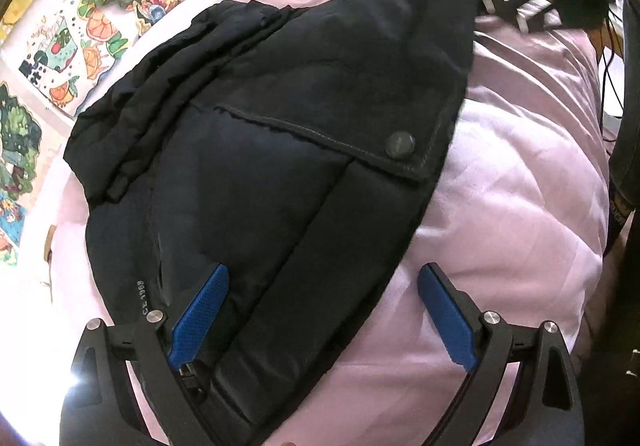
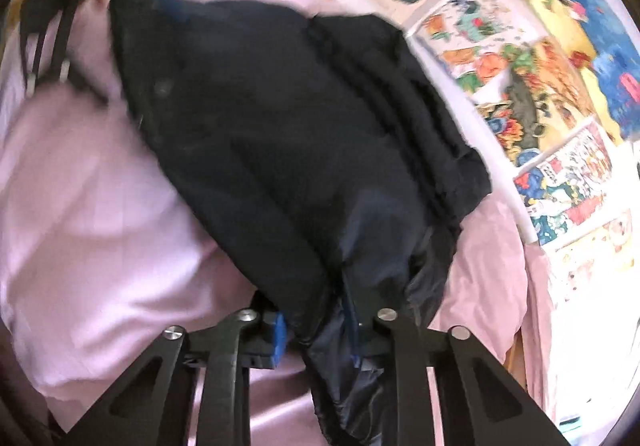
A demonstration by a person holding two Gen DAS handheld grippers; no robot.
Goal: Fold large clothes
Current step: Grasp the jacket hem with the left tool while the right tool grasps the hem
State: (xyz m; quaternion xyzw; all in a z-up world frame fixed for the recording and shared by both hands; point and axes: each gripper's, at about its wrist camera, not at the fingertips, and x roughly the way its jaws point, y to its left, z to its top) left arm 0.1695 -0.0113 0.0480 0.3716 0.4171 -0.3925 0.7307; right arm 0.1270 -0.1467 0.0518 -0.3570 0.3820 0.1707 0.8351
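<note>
I am clenching my right tool (image 2: pixel 316 330) on a corner of the dark jacket (image 1: pixel 280 149), which is lying on the pink bed (image 1: pixel 520 185). My left tool (image 1: pixel 322 320) is hovering released over the jacket's edge. The slippery padding risks sliding free, collapsing the fold.

The jacket (image 1: pixel 280 149) is dark navy, the bedsheet (image 1: pixel 520 185) under it pale pink, the gripper pads (image 1: pixel 446 320) blue, and the wall posters (image 1: pixel 100 21) beyond the jacket brightly multicoloured.

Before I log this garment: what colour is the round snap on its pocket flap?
Dark grey snap button, clearest in the left wrist view.
</note>
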